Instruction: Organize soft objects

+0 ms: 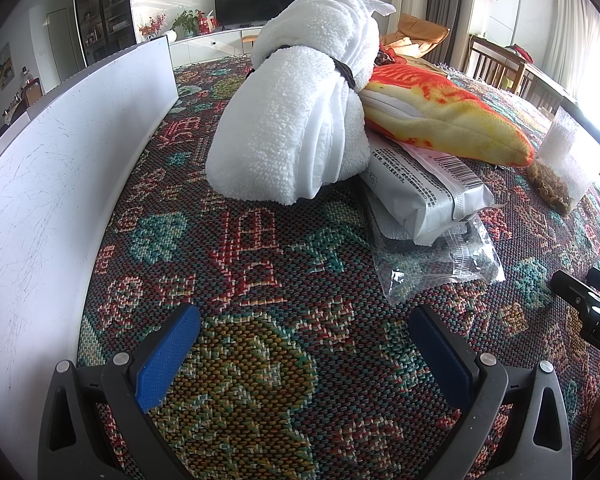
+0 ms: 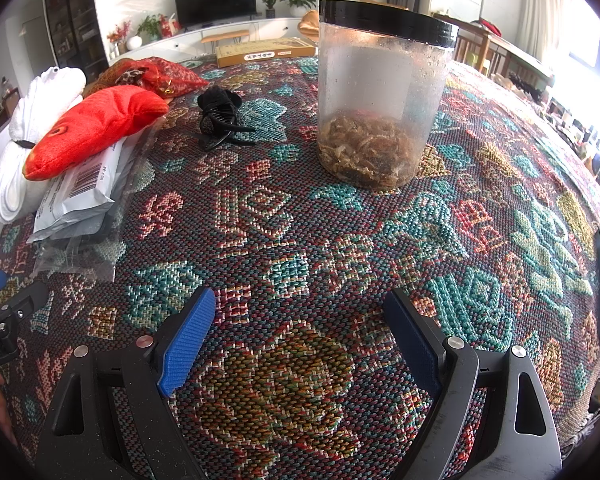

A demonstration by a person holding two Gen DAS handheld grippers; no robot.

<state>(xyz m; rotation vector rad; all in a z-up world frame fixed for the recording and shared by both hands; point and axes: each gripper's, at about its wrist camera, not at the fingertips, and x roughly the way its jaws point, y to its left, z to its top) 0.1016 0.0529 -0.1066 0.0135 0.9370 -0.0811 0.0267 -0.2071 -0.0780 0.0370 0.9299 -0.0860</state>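
A rolled white fleece towel (image 1: 296,100) (image 2: 28,128), bound with a black band, lies on the patterned woven cloth (image 1: 260,360) (image 2: 300,240). Leaning on it is a red and yellow plush fish (image 1: 444,116) (image 2: 96,124), which rests on grey plastic mail bags (image 1: 424,188) (image 2: 76,196). Clear bags (image 1: 432,264) lie under those. My left gripper (image 1: 306,334) is open over bare cloth, short of the towel. My right gripper (image 2: 300,316) is open too, with nothing between its fingers, well short of the jar.
A clear jar (image 2: 382,92) (image 1: 562,164) with a black lid holds brown dried pieces. A black hair claw (image 2: 222,120) lies left of it, red patterned fabric (image 2: 156,74) and a flat yellow box (image 2: 266,52) further back. A white board (image 1: 52,184) borders the left.
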